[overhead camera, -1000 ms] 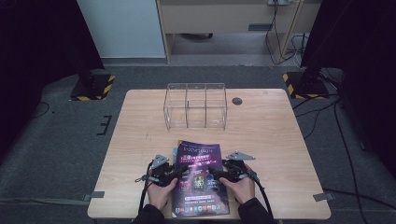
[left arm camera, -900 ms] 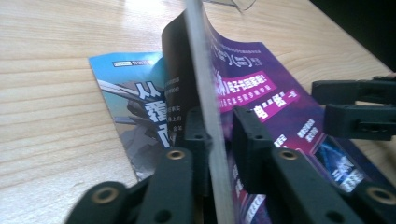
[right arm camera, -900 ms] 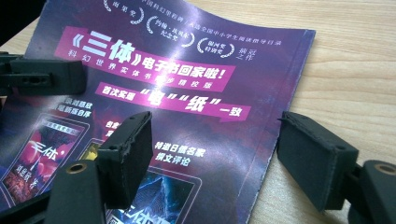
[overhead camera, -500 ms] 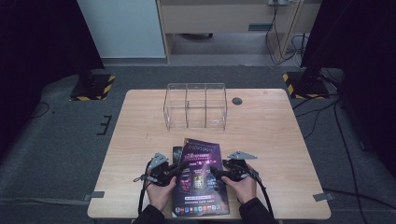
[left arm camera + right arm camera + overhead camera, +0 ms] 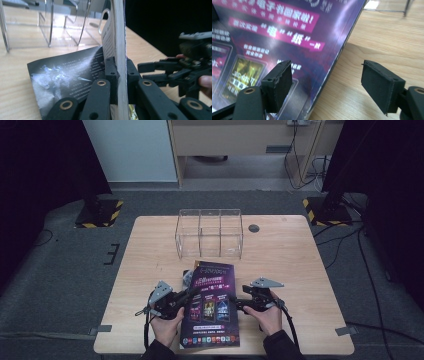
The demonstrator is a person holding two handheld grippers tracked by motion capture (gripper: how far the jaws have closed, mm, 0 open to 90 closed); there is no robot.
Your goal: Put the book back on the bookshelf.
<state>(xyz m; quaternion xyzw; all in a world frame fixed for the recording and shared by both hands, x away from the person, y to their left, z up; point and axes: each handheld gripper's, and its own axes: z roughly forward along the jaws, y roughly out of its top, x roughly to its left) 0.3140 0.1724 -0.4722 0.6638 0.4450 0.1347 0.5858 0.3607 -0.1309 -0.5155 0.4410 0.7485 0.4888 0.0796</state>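
**A:** Since a second ago your left gripper (image 5: pixel 186 296) has closed its jaws and lifted the left edge of the magazine (image 5: pixel 212 302) off the table (image 5: pixel 150 250); back then the magazine lay flat in the lower middle of the high view. In the left gripper view the magazine (image 5: pixel 118 37) stands on edge with the pads clamped either side of it, and a dark loose page (image 5: pixel 67 75) lies flat below.

**B:** And my right gripper (image 5: pixel 237 304)?

**A:** Released. In the right gripper view the right gripper (image 5: pixel 327 82) stands with its jaws wide apart astride the magazine's right edge (image 5: pixel 287 37), one pad over the cover, the other over bare wood, neither pressing. The jaws have just been opening a touch.

**B:** So which step is this?

**A:** I'd judge it the pick-up: one side gripped, the other not yet. Next, close your right jaws on that edge so the magazine doesn't sag or twist, then raise it with both.

**B:** Where to?

**A:** Probably the clear rack (image 5: pixel 209 234) with three slots, farther up the middle of the high view, well apart from the magazine. You'd need it upright and lined up with a slot.
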